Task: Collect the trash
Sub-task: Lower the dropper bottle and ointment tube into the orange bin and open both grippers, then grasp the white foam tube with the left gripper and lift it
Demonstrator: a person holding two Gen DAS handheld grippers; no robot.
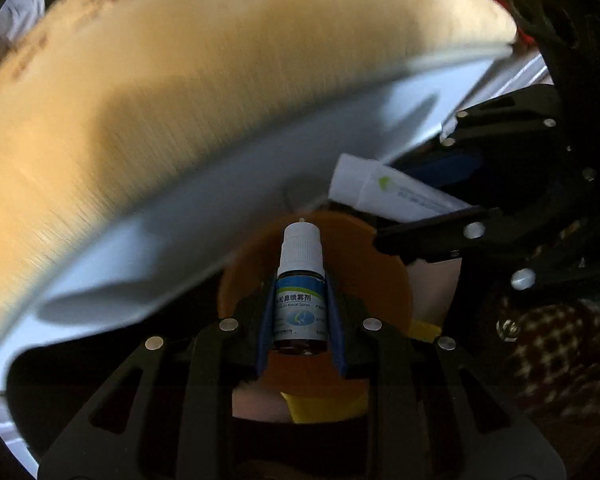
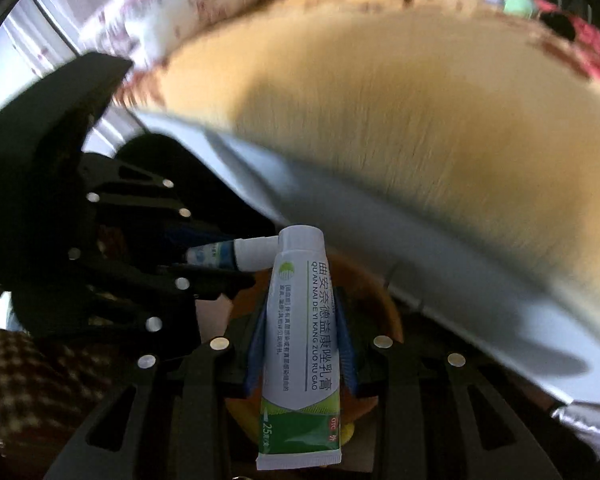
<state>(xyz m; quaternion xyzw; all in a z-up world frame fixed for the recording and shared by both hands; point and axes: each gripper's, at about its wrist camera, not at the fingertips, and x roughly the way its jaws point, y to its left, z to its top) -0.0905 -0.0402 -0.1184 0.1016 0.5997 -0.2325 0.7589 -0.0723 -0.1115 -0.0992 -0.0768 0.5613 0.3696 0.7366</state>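
Your left tool (image 1: 300,312) is clenched on the nasal spray bottle (image 1: 299,280), held above the orange bin (image 1: 384,280). Your right tool (image 2: 300,344) grips the ointment tube (image 2: 300,344) beside it, over the same bin, cap ends touching

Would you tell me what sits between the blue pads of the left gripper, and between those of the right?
The left gripper clamps a small nasal spray bottle, clearest in the left wrist view. The right gripper clamps a white-and-green ointment tube, clearest in the right wrist view.
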